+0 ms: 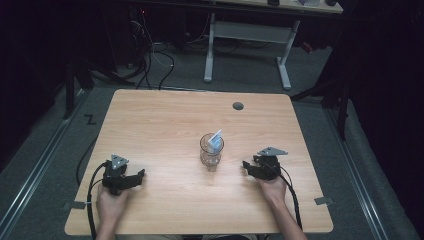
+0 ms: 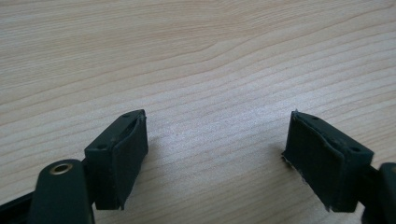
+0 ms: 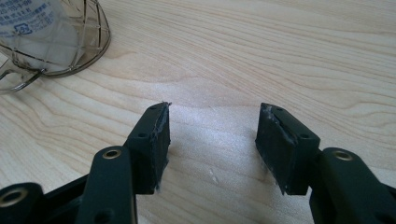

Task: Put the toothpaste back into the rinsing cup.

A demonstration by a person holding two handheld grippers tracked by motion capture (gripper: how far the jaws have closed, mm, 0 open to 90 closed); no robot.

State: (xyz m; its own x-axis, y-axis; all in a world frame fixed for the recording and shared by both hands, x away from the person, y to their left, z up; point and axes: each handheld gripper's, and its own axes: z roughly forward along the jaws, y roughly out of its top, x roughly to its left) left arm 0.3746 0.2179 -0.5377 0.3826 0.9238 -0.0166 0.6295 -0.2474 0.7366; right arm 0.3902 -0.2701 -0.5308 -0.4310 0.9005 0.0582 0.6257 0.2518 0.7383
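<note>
Glass cup [image 1: 211, 150] with packet [image 1: 216, 140] stood mid surface [image 1: 165, 120]; right tongs [image 1: 248, 167] wide, empty, near it, left tongs [image 1: 140, 176] wide, well apart; best approach level, straddle cup wall, squeeze gently

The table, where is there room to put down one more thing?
The table has bare wood across its far half, between the grommet hole and the left edge. More lies between the glass cup and the left gripper. It is tightest between the cup and the right gripper.
</note>
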